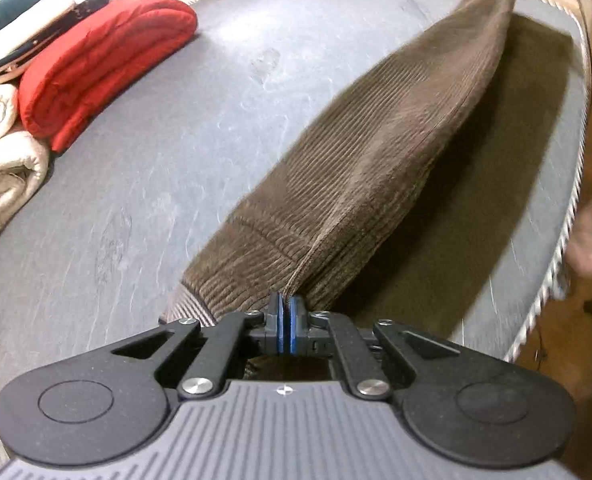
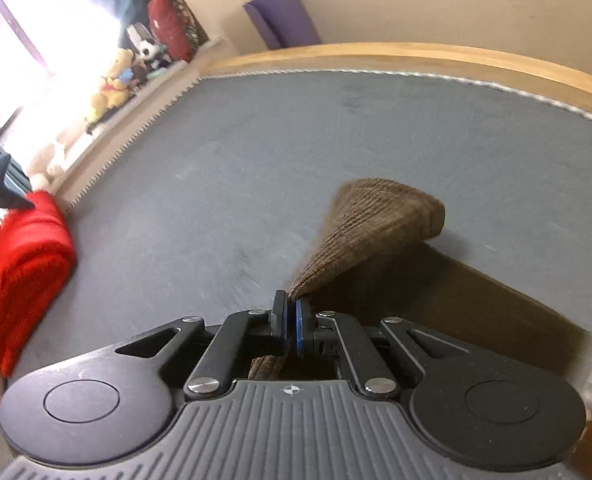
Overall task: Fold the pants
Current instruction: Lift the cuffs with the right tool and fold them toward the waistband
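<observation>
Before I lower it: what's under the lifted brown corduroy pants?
Under the brown corduroy pants, held by the left gripper and right gripper, only their shadow on the grey mattress surface shows. Directly beneath the cloth is hidden.

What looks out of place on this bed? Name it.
Nothing stands out. The brown corduroy pants hang taut between the left gripper and right gripper, both clamped on the cloth. The folded red blanket lies tidy at the grey bed's edge.

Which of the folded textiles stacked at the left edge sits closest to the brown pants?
The red blanket: it lies innermost on the grey surface, nearest the brown pants; the cream ones lie behind it.
</observation>
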The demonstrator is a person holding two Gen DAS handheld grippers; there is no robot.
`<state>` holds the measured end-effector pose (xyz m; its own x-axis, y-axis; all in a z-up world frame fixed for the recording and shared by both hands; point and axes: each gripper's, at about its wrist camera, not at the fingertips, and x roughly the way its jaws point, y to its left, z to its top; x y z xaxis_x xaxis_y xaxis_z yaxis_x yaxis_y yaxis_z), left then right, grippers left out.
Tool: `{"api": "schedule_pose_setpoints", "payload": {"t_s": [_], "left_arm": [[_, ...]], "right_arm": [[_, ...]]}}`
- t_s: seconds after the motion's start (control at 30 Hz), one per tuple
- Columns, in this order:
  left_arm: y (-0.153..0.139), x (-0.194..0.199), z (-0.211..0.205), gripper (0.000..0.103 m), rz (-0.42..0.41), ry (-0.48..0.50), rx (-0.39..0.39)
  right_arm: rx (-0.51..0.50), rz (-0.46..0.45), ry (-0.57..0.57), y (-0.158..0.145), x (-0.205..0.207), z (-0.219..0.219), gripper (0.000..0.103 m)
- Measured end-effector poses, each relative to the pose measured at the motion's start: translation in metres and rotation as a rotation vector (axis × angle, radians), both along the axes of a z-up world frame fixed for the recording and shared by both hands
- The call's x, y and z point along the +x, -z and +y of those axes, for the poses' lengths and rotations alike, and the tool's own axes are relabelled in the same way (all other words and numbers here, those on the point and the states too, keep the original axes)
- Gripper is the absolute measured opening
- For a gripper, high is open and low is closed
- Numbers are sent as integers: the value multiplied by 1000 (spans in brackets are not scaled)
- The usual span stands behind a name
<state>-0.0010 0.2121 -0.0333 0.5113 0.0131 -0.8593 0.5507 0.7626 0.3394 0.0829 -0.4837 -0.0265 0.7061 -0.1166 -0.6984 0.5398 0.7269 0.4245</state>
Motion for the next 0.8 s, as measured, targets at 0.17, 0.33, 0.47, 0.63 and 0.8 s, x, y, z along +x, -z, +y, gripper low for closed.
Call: {"api": "schedule_pose_setpoints", "payload": {"t_s": [0.17,0.33,0.47,0.63,0.8], "left_arm": [[13,-19,7,5,90,4,78],[-4,-12,3,30,149,-26,-44],[-42,2,0,53,27,-88,-249],[-41,24,-14,53,-28,-155,-211],[-41,40,-24,53,-41,-155,-187]], "right_arm": [[124,240,42,51,-59,-26,3],[261,254,127,80,-71,-62,9],[329,181,205,83,-65,-94,25],[417,182,280,104,-62,-113,26],[364,218,371,97,-68,-118,27]]}}
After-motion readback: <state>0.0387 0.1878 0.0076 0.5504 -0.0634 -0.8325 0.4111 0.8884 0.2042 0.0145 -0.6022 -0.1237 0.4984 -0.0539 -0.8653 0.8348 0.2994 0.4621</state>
